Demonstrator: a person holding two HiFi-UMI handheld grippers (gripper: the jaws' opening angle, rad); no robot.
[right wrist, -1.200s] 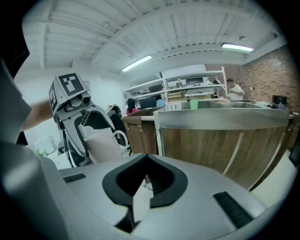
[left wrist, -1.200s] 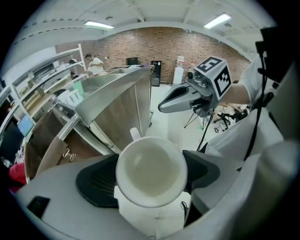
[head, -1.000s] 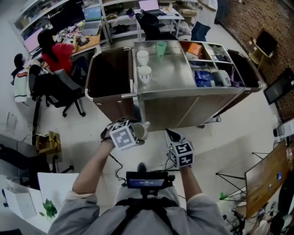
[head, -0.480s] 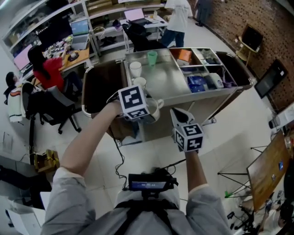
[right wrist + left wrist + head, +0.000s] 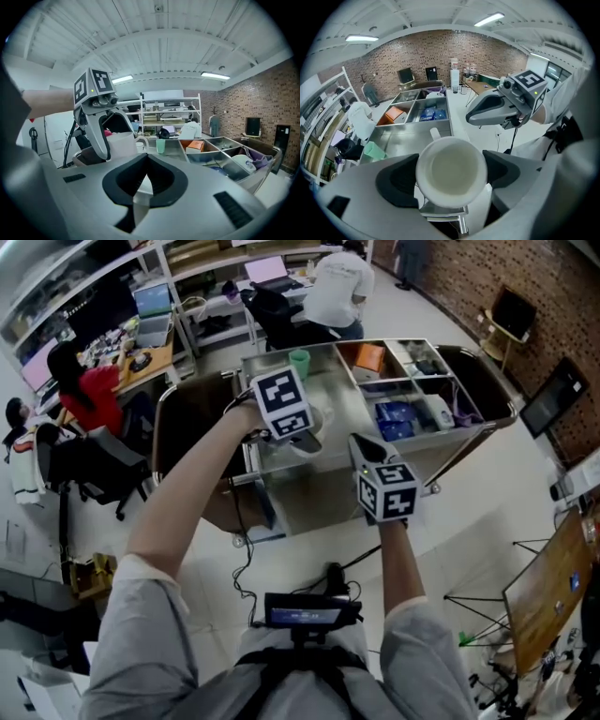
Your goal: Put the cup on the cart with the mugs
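A white cup (image 5: 451, 165) sits mouth-up between the jaws of my left gripper (image 5: 452, 177), whose dark pads press it on both sides. In the head view that gripper (image 5: 302, 434) holds the cup (image 5: 316, 424) over the near left part of the steel cart top (image 5: 342, 395). A green cup (image 5: 300, 363) stands at the far edge. The white mugs on the cart are mostly hidden behind the left gripper's marker cube. My right gripper (image 5: 367, 448) hovers shut and empty just in front of the cart's near edge, right of the cup.
The cart's right half has compartments with an orange box (image 5: 369, 357) and blue packets (image 5: 394, 418). Dark bags hang at its left end (image 5: 187, 427) and right end (image 5: 478, 371). A person in white (image 5: 337, 292) stands behind the cart; a person in red (image 5: 80, 381) sits at desks, left.
My left gripper has carried the cup up and forward, from in front of the cart to over its top. The right gripper has risen and moved closer to the cart's edge.
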